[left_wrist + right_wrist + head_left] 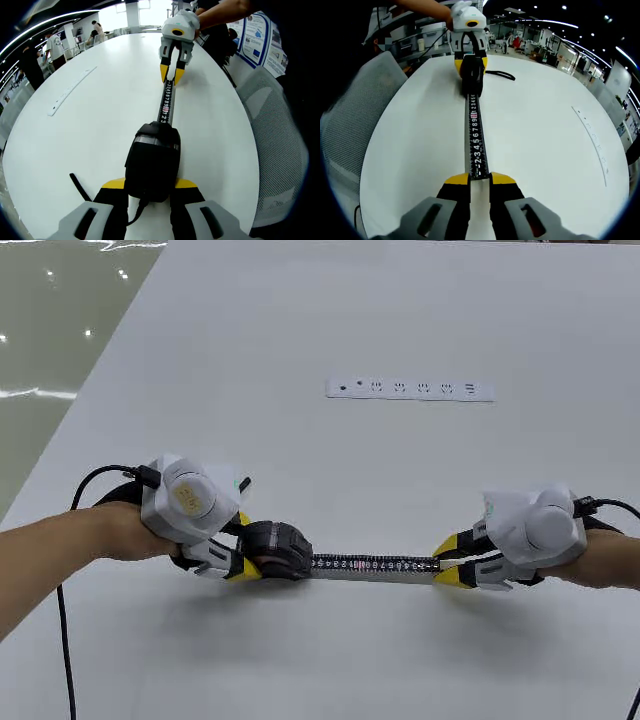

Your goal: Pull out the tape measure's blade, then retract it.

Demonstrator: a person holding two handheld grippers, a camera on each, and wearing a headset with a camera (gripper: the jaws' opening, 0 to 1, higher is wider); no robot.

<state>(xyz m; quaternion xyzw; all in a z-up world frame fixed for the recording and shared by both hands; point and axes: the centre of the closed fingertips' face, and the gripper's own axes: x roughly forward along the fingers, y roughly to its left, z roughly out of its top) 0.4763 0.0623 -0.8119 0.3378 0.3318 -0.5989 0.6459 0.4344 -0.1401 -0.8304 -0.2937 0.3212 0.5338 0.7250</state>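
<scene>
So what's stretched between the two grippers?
The tape measure's blade, running from the black case in the left gripper to the right gripper; the head view shows it.

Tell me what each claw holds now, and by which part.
The left claw grips the tape measure's case by its two sides. The right claw pinches the blade at its free end.

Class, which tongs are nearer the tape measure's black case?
Left. The left tongs clamp the case; the right tongs grip the blade at its far end, off the case.
</scene>
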